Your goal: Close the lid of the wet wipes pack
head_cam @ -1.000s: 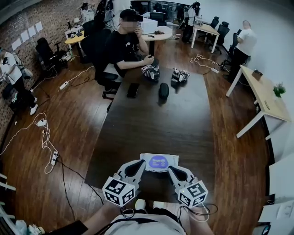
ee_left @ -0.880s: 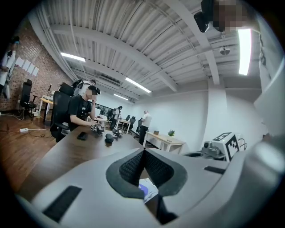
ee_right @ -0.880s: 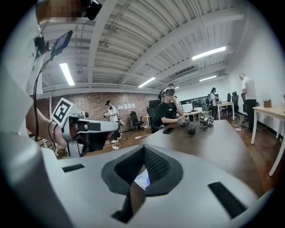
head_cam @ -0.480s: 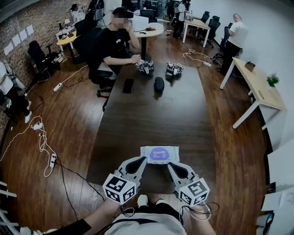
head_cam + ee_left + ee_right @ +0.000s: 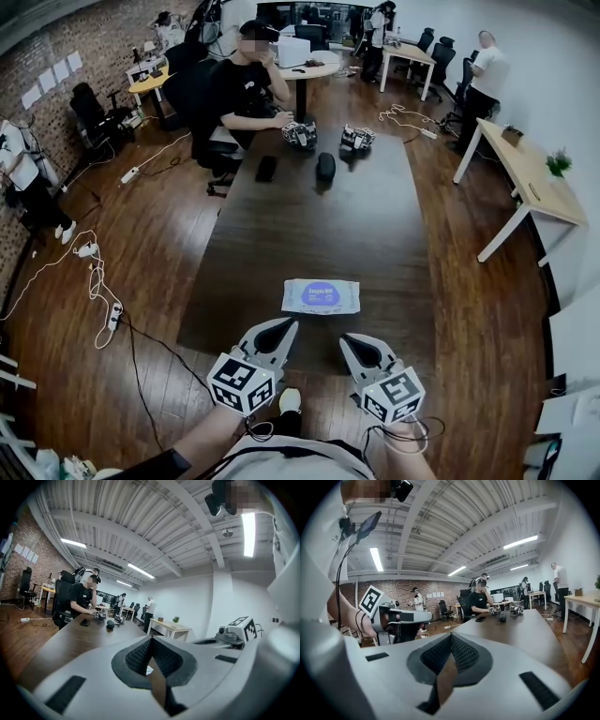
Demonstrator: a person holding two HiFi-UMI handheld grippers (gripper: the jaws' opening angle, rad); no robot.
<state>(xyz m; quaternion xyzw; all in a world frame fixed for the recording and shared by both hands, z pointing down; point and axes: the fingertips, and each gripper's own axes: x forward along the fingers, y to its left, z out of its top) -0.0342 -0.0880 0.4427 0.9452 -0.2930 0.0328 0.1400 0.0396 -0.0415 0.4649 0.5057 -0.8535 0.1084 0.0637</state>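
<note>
On the table (image 5: 375,225), wet wipes pack (image 5: 321,296), left claw (image 5: 287,325) and right claw (image 5: 344,340) closed, empty, pulled back.

**Wet wipes pack** (image 5: 321,296): one item.

- **Form:** soft rectangular pouch in a white wrapper, with flattened short ends.
- **Marking:** a blue-violet oval patch sits at the middle of the top face. It carries small pale print too fine to read.
- **State:** the oval patch looks level with the wrapper, so the lid appears to be down. Whether it is pressed fully shut cannot be told from the head view.
- **Pose:** lying flat, face up, long side running left to right and slightly skewed.
- **Place:** on the dark table (image 5: 319,216), close to its near end and about midway across its width.
</note>
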